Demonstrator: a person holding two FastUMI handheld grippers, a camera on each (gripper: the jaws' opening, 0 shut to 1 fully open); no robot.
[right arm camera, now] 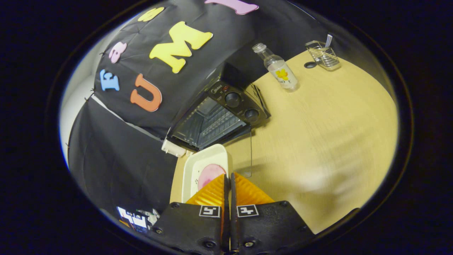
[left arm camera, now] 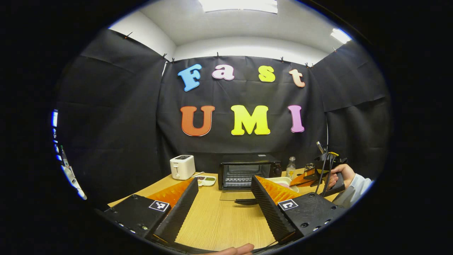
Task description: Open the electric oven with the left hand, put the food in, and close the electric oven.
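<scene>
The black electric oven (left arm camera: 244,170) stands at the back of the wooden table (left arm camera: 219,223), its glass door (left arm camera: 234,195) folded down flat in front of it. My left gripper (left arm camera: 224,180) hovers open and empty over the table, well short of the door. To the right, a hand holds my right gripper (left arm camera: 307,177) beside a white tray (left arm camera: 283,181). In the right gripper view, my right gripper (right arm camera: 228,175) is shut on the rim of the white tray (right arm camera: 198,166), which carries pink food (right arm camera: 209,173). The tray hangs just before the oven (right arm camera: 212,120) and its lowered door (right arm camera: 242,156).
A white toaster (left arm camera: 182,166) and a small dish of food (left arm camera: 206,180) sit left of the oven. A clear bottle (right arm camera: 277,69) and a small wire basket (right arm camera: 322,53) stand to the oven's right. Black cloth walls close in the table.
</scene>
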